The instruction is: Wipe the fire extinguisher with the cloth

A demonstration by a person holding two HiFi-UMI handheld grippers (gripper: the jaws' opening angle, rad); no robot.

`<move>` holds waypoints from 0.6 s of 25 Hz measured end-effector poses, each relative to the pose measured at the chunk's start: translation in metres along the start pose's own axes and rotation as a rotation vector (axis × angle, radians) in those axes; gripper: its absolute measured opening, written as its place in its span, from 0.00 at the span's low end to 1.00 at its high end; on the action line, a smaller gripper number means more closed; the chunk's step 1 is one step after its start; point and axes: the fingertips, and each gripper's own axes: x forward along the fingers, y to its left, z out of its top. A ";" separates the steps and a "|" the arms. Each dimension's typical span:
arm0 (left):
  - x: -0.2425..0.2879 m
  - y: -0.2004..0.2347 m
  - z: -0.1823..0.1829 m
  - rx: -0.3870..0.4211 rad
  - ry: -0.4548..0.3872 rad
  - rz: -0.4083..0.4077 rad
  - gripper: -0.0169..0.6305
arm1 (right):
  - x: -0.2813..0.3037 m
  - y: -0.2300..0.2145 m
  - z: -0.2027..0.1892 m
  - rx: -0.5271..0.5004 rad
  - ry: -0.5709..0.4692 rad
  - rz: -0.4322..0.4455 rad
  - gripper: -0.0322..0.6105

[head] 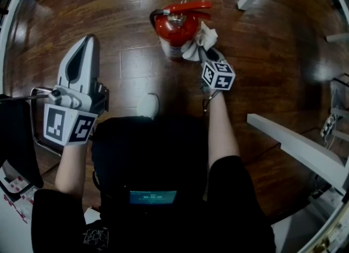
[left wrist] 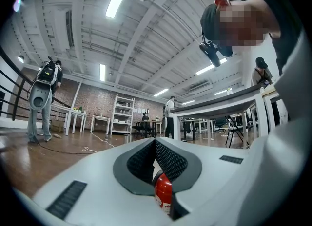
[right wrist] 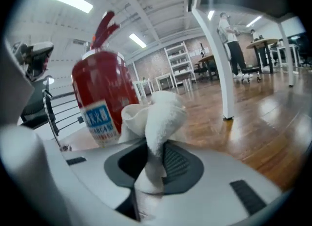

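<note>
the fire extinguisher (head: 175, 28) stands upright on the wooden floor (head: 262, 55) in front of the person, its long axis vertical and its red lever and handle on top. the right gripper (head: 206, 52) is the nearer one by far. its jaws are clenched on a bunched white cloth (head: 199, 40), and the loose end of the cloth billows out past the tips.

in the right gripper view the cylinder sits ahead and to the left of the jaws. the cloth lies at the cylinder's right flank, about level with the label. whether it presses the metal or is just beside it cannot be told.

the left gripper (head: 87, 43) is held well apart to the left, with its jaws closed together and nothing between them. the extinguisher shows only far off beyond them.

the wipe likely turns on pushing the cloth leftward onto the cylinder, then stroking along its vertical axis.
</note>
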 end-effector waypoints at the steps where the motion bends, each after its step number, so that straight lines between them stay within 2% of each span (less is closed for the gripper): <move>1: 0.000 0.000 0.001 0.000 -0.003 0.000 0.03 | -0.015 0.000 0.021 0.008 -0.068 0.004 0.20; 5: -0.002 0.001 0.004 0.002 -0.010 0.006 0.03 | -0.090 0.023 0.111 0.013 -0.340 0.091 0.20; 8: -0.003 -0.001 0.005 0.005 -0.011 0.005 0.03 | -0.132 0.054 0.158 -0.055 -0.467 0.152 0.20; 12: -0.004 -0.004 0.005 0.002 -0.012 0.006 0.03 | -0.144 0.094 0.181 -0.192 -0.491 0.185 0.20; 15: -0.004 -0.006 0.005 0.002 -0.011 0.003 0.03 | -0.131 0.117 0.173 -0.272 -0.444 0.213 0.20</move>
